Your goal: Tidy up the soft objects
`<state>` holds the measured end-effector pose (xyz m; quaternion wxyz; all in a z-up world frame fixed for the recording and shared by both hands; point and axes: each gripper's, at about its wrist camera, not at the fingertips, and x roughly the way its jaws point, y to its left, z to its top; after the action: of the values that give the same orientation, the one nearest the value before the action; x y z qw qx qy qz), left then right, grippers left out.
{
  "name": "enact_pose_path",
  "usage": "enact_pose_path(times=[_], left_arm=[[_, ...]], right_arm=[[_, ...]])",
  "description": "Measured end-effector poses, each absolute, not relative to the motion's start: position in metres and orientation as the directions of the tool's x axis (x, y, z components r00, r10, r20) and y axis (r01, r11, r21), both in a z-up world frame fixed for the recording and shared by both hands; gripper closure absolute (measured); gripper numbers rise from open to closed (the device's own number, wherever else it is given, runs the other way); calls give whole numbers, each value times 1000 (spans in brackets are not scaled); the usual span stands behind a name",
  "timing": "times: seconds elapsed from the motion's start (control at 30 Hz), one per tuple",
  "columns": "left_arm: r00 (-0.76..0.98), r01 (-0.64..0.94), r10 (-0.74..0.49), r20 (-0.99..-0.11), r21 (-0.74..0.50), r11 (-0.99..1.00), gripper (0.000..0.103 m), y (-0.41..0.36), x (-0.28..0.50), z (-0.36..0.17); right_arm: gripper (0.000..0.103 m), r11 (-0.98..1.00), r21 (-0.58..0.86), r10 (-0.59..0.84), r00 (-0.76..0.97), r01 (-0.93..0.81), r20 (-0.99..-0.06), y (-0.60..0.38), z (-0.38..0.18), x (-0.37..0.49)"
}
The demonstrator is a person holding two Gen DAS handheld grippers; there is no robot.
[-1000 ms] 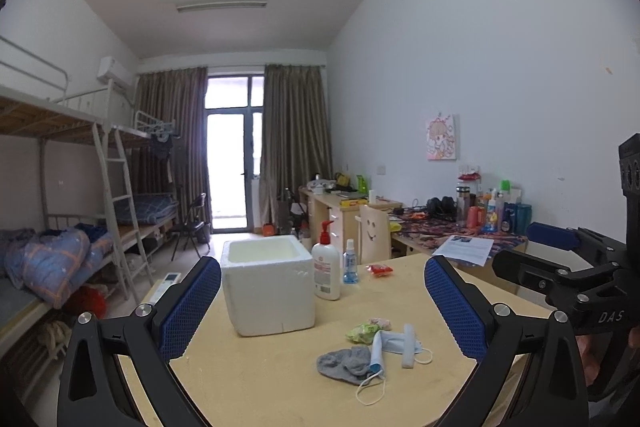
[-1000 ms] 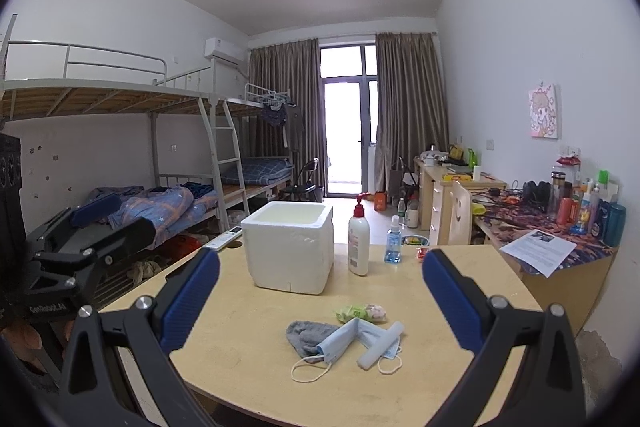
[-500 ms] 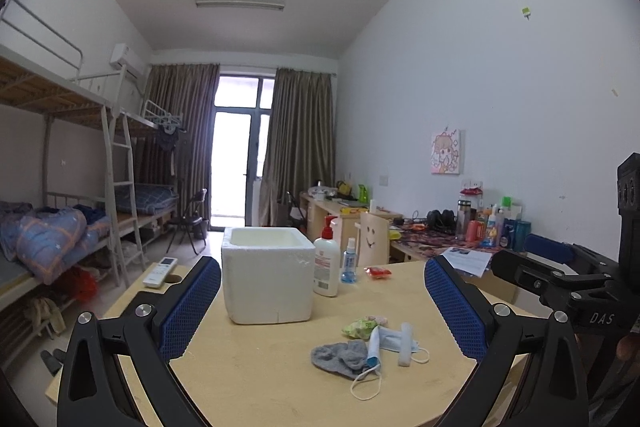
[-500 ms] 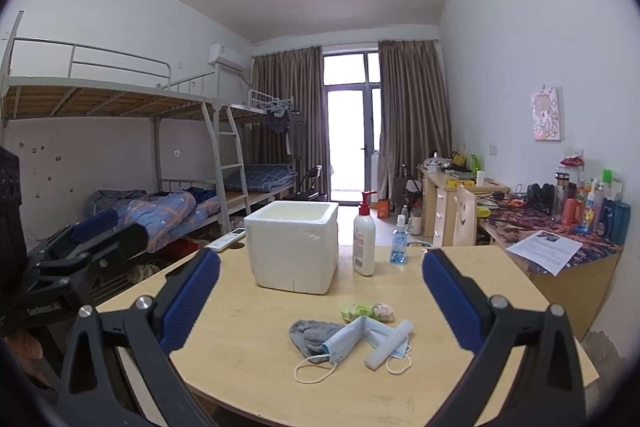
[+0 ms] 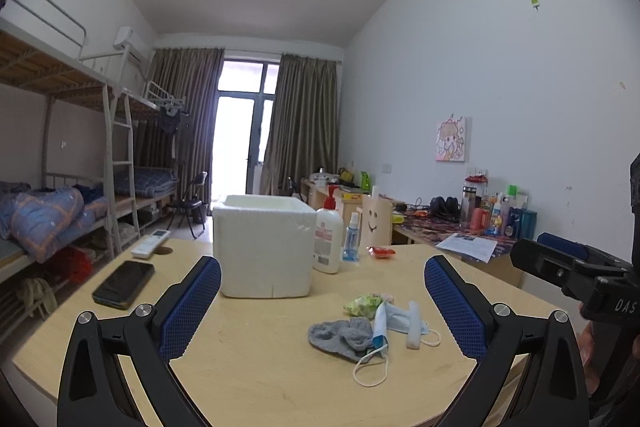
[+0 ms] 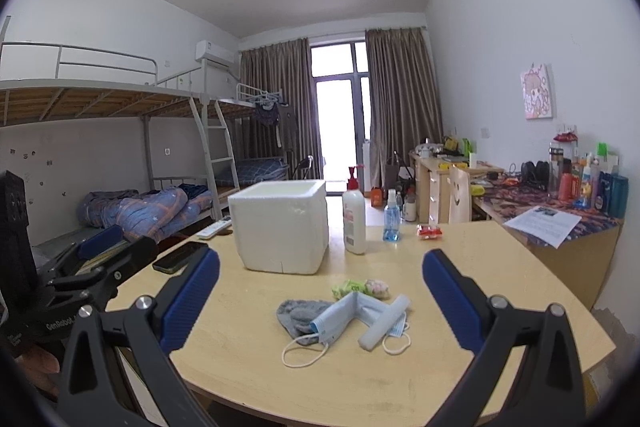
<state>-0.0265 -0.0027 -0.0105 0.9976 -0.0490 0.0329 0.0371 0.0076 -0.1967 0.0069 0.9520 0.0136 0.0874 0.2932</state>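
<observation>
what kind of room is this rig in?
Most likely a shared dorm room. Metal bunk beds with a ladder and bedding line one wall, cluttered study desks line the other, and a round wooden table in the middle holds a foam box and face masks.

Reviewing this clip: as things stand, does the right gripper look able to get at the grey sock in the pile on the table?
Probably yes. The right gripper is open and aimed at the pile, with bare table in front. The grey sock shows on the pile's left side, though a blue face mask overlaps its right edge and may come along.
</observation>
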Motion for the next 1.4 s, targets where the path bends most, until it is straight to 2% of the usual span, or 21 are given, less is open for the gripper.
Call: enact_pose_path(times=[0.47,0.9,1.07,1.23,1.4], left_arm=[[983,-88,81,-162,-34,996,1,-8,8,-39],[973,-43,25,-227,-72,996,1,9,41,-47],[966,-15,-1,-258,-60,998,1,5,50,-46],[969,-21,14,-248,-26,999,1,0,54,-41],[952,-18,10,-307,-26,999,1,-2,69,-45]], right_arm=[[0,839,140,543,799,-525,-258,-194,-27,52],[0,869,161,495,810,-468,-313,-185,-45,86],[0,874,171,486,819,-455,-306,-185,-46,85],[0,886,146,463,835,-440,-297,-187,-45,82],[0,895,129,446,840,-427,-309,-191,-46,88]])
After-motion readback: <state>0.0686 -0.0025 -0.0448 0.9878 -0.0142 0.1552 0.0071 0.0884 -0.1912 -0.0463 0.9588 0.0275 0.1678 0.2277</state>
